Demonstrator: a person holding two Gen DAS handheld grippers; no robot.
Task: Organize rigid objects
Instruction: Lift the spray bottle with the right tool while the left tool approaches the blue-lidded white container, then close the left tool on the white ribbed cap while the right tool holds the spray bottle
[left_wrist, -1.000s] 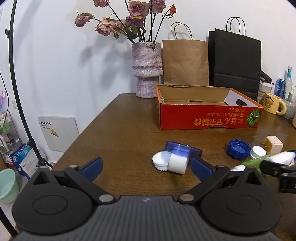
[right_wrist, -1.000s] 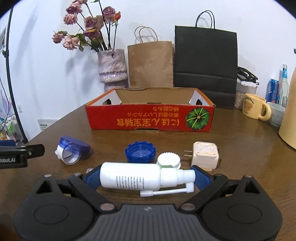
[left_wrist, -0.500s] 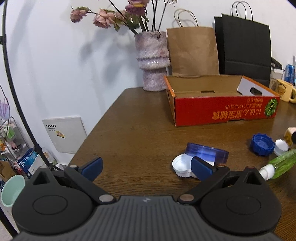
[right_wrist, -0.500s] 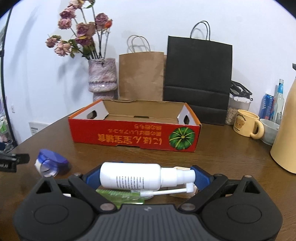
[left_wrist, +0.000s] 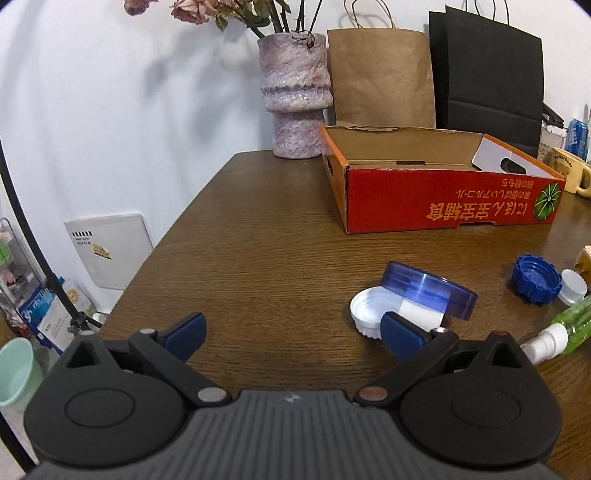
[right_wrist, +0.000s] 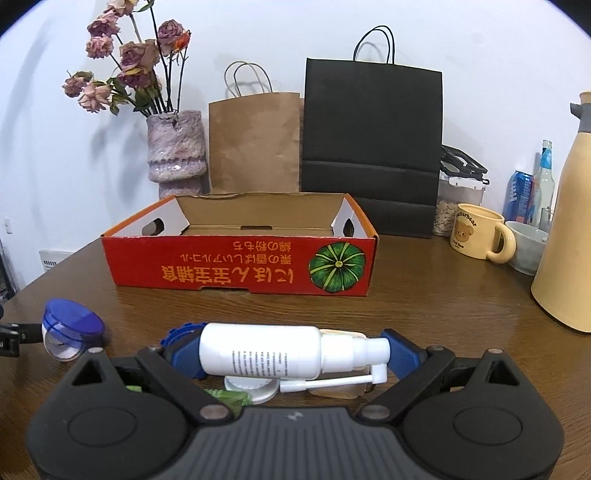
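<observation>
The white spray bottle (right_wrist: 262, 356) lies crosswise, clamped end to end in the right tongs (right_wrist: 291, 356) above the counter (right_wrist: 443, 306), short of the red cardboard box (right_wrist: 240, 266). This looks like the carry step; next, bring it over the box's near wall and release. The left tongs (left_wrist: 291, 332) gape wide and empty beside the blue lidded jar (left_wrist: 424, 291).

The right gripper (right_wrist: 291, 350) rose from the table with the white spray bottle (right_wrist: 266, 356) clamped crosswise between its fingers. The blue cap (right_wrist: 183, 330), the small white cap (right_wrist: 251, 387) and the beige plug (right_wrist: 343, 389), seen beyond the bottle at 12 o'clock one second ago, ended under it. The red box (right_wrist: 240, 266) came nearer. The left gripper (left_wrist: 291, 332), jaws wide apart, turned left, so the blue lid (left_wrist: 428, 290) slid toward 2 o'clock.
</observation>
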